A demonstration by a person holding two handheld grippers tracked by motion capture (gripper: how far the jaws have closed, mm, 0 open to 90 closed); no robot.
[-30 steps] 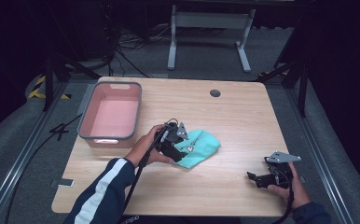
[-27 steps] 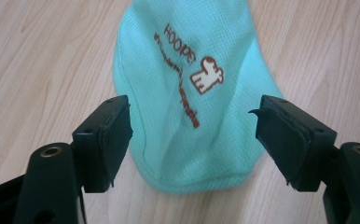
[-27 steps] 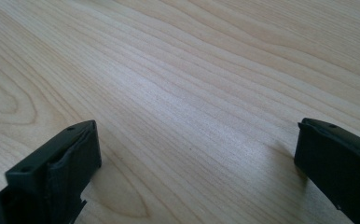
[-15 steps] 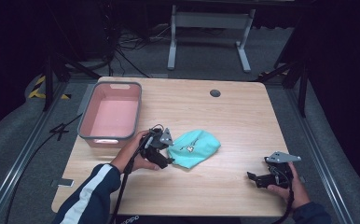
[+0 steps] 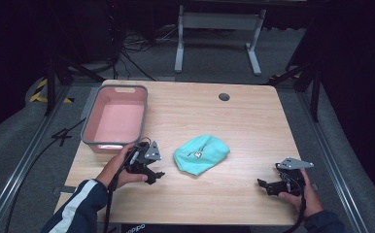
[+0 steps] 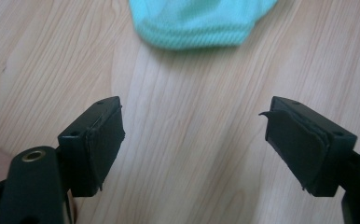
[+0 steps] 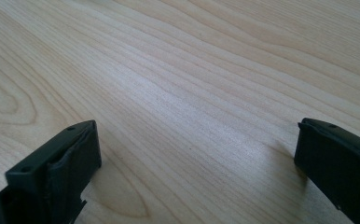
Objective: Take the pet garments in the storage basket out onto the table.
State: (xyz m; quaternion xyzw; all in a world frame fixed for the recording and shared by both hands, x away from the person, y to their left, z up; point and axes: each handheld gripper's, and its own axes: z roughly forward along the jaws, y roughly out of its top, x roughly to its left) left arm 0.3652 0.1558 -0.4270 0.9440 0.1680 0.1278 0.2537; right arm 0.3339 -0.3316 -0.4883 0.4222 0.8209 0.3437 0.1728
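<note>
Cloth (image 5: 201,154), a crumpled teal piece with a small white mark on top, lies near the middle of the wooden table (image 5: 244,121), a little toward the near edge. Just left of it sits the left gripper (image 5: 152,175), held in the person's left hand (image 5: 120,167), its tips pointing toward the cloth but not touching it. In the left gripper view the jaws stand spread wide with nothing between them, bare wood under them, and the ribbed hem of the cloth (image 6: 197,28) lies just beyond the tips. The right gripper (image 5: 269,186) rests at the near right corner of the table in the right hand (image 5: 304,191), well apart from the cloth. In the right gripper view its jaws are also spread wide over bare wood grain. A pink bin (image 5: 91,124) with a grey rim sits at the far left of the table, just beyond the left gripper, with nothing in it. A small dark round hole (image 5: 224,96) shows near the far edge.
</note>
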